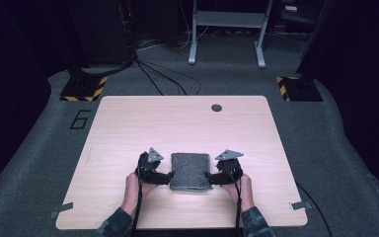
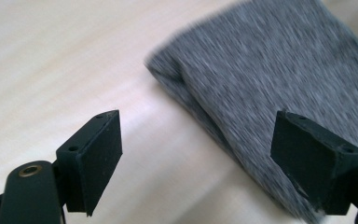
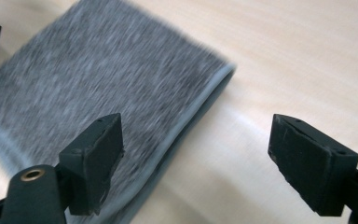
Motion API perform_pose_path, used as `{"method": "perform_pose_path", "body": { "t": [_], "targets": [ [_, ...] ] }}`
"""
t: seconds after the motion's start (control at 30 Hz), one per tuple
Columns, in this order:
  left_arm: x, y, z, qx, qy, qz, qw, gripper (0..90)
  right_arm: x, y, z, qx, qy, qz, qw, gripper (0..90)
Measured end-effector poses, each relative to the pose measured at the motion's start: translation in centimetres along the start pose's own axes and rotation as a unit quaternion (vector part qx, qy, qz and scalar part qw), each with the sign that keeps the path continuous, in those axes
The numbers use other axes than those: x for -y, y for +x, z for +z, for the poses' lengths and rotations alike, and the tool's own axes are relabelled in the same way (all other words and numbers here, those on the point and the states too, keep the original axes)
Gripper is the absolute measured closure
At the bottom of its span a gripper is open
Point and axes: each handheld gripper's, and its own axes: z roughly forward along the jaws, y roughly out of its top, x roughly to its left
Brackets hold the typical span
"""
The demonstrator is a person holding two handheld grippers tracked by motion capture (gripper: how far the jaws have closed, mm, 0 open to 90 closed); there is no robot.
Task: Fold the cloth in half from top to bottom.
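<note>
A folded grey cloth [image 1: 190, 171] lies flat on the wooden table [image 1: 128, 123], near the front edge. My left gripper [image 1: 170, 176] is at the cloth's near left corner and my right gripper [image 1: 207, 177] at its near right corner, each held by a hand. In the left gripper view the cloth [image 2: 270, 65] has its folded edge running between the wide-apart jaws of the left gripper [image 2: 198, 130], with no pad pressing on it. In the right gripper view the hemmed edge of the cloth [image 3: 98, 70] runs between the jaws of the right gripper [image 3: 196, 133], which is open too.
A dark round hole [image 1: 216, 107] sits near the table's far edge. Bits of tape [image 1: 60, 210] stick out at the front corners. Beyond the table are floor cables [image 1: 163, 79], a white desk frame [image 1: 227, 29] and two yellow-and-black striped stand bases [image 1: 84, 89].
</note>
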Motion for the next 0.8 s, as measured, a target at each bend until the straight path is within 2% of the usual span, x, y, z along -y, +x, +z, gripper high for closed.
{"method": "perform_pose_path", "body": {
  "t": [0.07, 0.13, 0.2, 0.23, 0.27, 0.37, 0.6, 0.77, 0.8],
  "targets": [
    [-1.0, 0.4, 0.6, -0.020, -0.001, 0.001, 0.9998, 15.7, -1.0, -0.4, 0.6, 0.006, 0.000, 0.006, 1.0000, 17.6],
    [-1.8, 0.7, 1.6, -0.023, 0.003, -0.008, 0.9997, 15.4, -1.8, -0.8, 1.5, 0.011, 0.009, 0.017, 0.9998, 18.3],
    [-2.3, 0.9, 2.7, -0.033, 0.010, -0.005, 0.9994, 15.3, -2.4, -1.0, 2.4, 0.012, 0.016, 0.026, 0.9995, 18.5],
    [-2.3, 0.9, 2.7, -0.033, 0.010, -0.005, 0.9994, 15.4, -2.4, -1.0, 2.4, 0.012, 0.016, 0.026, 0.9995, 18.5],
    [-2.4, 1.0, 3.9, -0.044, 0.026, -0.005, 0.9987, 15.5, -2.7, -1.2, 3.4, 0.019, 0.024, 0.026, 0.9992, 18.7],
    [-1.9, 1.3, 5.0, -0.047, 0.044, -0.009, 0.9978, 15.6, -2.7, -1.6, 4.4, 0.024, 0.038, 0.030, 0.9985, 18.7],
    [-1.6, 1.6, 5.7, -0.053, 0.048, 0.005, 0.9974, 15.6, -2.2, -2.1, 5.4, 0.029, 0.052, 0.035, 0.9976, 18.1],
    [-1.5, 1.9, 5.7, -0.048, 0.041, -0.003, 0.9980, 14.7, -2.2, -2.3, 5.7, 0.028, 0.052, 0.038, 0.9976, 16.4],
    [-1.5, 2.0, 5.2, -0.044, 0.040, -0.010, 0.9982, 14.4, -2.1, -2.4, 5.5, 0.017, 0.047, 0.043, 0.9978, 16.4]
  ]
}}
